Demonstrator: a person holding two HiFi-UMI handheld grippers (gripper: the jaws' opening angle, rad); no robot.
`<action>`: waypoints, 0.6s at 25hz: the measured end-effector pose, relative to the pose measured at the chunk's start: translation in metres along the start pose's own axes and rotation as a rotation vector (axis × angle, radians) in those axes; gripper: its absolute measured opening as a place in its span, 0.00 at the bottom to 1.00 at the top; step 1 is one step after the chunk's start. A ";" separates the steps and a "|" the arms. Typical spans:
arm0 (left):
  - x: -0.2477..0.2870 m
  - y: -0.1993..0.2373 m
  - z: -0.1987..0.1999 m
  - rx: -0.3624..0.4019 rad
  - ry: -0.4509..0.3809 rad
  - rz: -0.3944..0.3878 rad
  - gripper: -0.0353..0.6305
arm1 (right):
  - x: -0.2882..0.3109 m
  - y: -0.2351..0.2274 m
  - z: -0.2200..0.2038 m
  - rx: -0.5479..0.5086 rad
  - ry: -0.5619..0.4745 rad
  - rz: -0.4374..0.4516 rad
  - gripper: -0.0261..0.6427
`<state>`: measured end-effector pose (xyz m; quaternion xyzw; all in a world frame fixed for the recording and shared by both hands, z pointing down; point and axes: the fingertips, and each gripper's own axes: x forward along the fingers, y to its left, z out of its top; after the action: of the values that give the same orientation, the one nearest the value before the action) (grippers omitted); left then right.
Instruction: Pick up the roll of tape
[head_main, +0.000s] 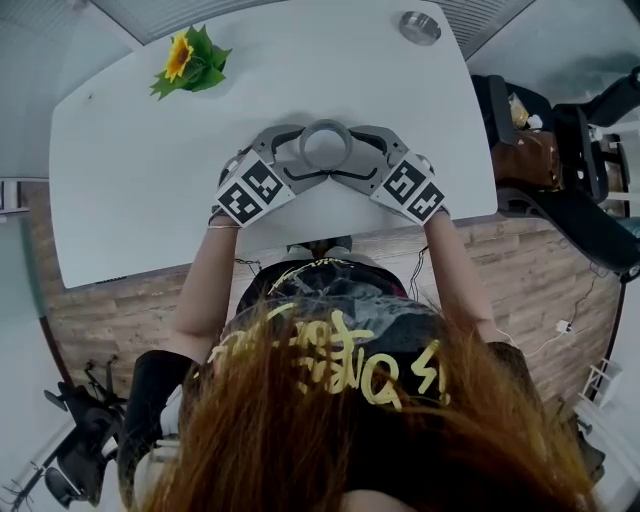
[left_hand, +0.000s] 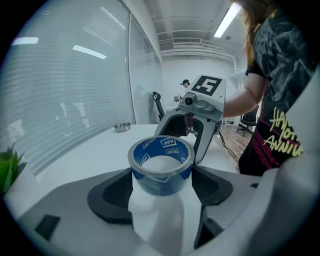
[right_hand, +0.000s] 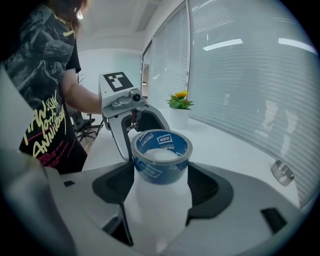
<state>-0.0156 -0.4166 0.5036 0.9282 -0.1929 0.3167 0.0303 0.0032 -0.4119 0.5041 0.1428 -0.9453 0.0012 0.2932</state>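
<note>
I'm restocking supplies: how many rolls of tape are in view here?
1. The blue roll of tape is between the left claw and the right claw, by the white table's near edge. No other shows; none seems hidden.

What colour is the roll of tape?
The roll of tape is blue with white print and a grey top edge; clearest in the left gripper view.

dim bluish light, fisheye warp, dark corners
</note>
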 end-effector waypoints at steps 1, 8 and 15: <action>-0.003 0.001 0.003 0.005 -0.004 0.003 0.60 | -0.002 0.000 0.004 -0.004 -0.008 -0.003 0.52; -0.024 0.004 0.028 0.016 -0.042 0.008 0.60 | -0.018 -0.002 0.033 -0.032 -0.049 -0.019 0.52; -0.051 0.005 0.058 0.062 -0.055 0.041 0.60 | -0.039 -0.002 0.068 -0.051 -0.101 -0.041 0.52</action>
<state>-0.0214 -0.4142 0.4261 0.9330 -0.2025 0.2974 -0.0102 -0.0032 -0.4096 0.4262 0.1544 -0.9556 -0.0358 0.2485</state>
